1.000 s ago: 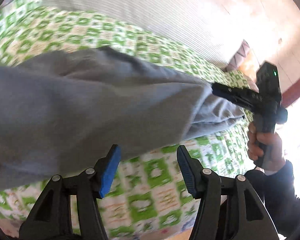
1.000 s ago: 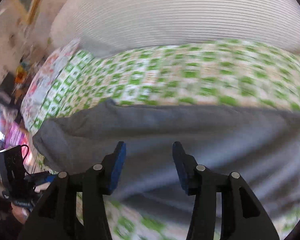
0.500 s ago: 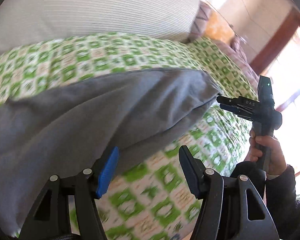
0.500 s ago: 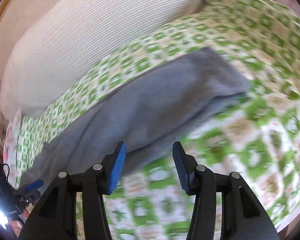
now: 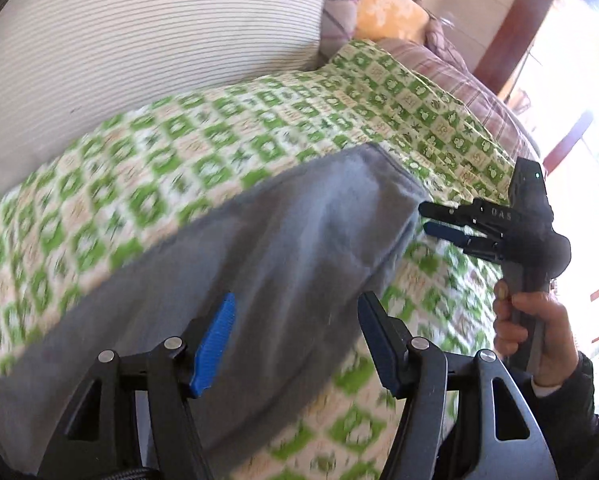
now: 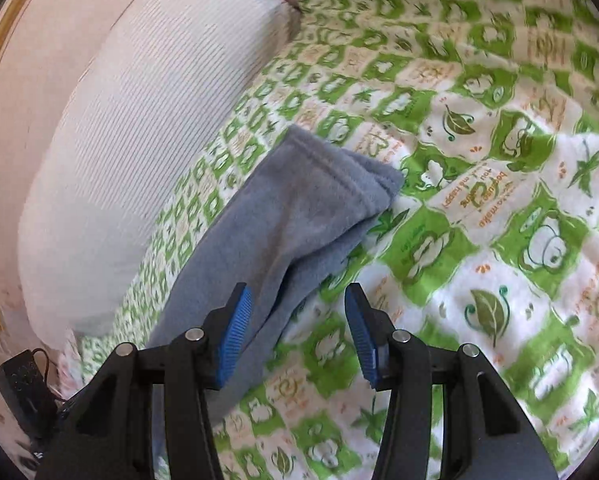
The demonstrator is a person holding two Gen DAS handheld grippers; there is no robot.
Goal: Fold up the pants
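**A:** Pants: where did they lie, and what surrounded them, largest first?

**B:** The green-checked bedspread carried everything; a striped white pillow sat at its far edge. The pants lay flat on the spread as a long grey band, already doubled leg over leg, one narrow end pointing away from the pillow.

**A:** How did your tongs stand?

**B:** Your left gripper hovered over the band's middle, jaws wide and empty. Your right gripper was likewise spread, nothing between its pads, poised just beside the near edge of the cloth. In the left view it sat close to the narrow end, apart from it.

**A:** How would the fabric handle?

**B:** It looked like soft, thick fleece: light, limp, not slippery, likely to sag between two grips. You would probably do best pinching both layers at the hemmed end, one corner per gripper, so the layers stayed together when carried over.
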